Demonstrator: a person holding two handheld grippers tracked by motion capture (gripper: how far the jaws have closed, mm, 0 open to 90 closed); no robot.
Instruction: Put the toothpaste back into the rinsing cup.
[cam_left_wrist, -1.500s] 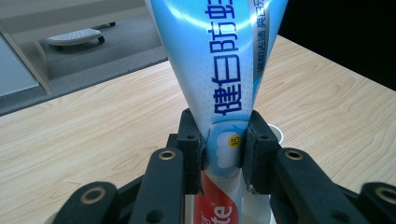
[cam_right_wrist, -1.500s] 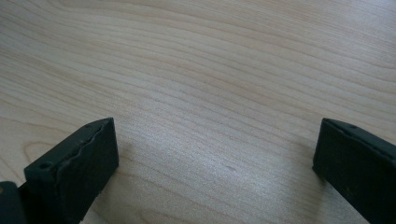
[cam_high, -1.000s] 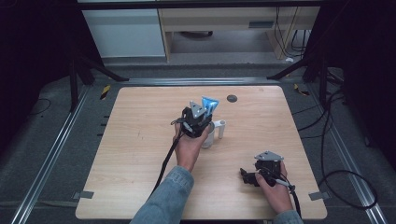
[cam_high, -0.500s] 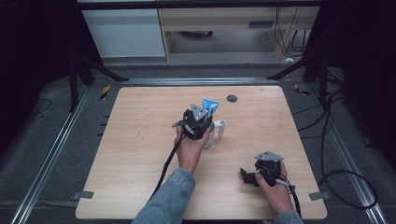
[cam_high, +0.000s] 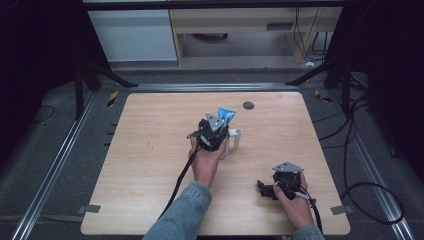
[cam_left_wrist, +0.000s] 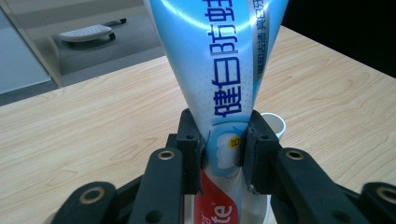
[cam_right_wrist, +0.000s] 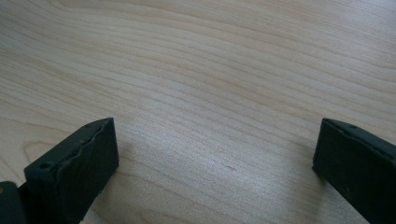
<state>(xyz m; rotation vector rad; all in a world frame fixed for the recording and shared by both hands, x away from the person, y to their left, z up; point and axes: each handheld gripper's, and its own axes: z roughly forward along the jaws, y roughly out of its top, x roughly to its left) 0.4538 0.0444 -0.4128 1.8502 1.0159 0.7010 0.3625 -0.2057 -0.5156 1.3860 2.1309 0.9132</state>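
A blue, white and red toothpaste tube (cam_left_wrist: 219, 70) stands upright between the jaws of my left gripper (cam_left_wrist: 219, 149), which is shut on it. From above, the tube's blue end (cam_high: 226, 114) sticks up past the left gripper (cam_high: 214, 131) near the table's middle. A white cup (cam_high: 235, 137) stands just right of that gripper; its rim (cam_left_wrist: 275, 123) shows behind the right jaw, and the tube's lower end is over a white rim. My right gripper (cam_high: 265, 189) rests low at the front right, its jaws wide open (cam_right_wrist: 215, 163) over bare wood.
The light wooden table (cam_high: 150, 150) has a small dark round disc (cam_high: 248, 105) near its far edge. Black cables trail from both grippers toward the front. Metal rails and dark floor surround the table, with cabinets beyond.
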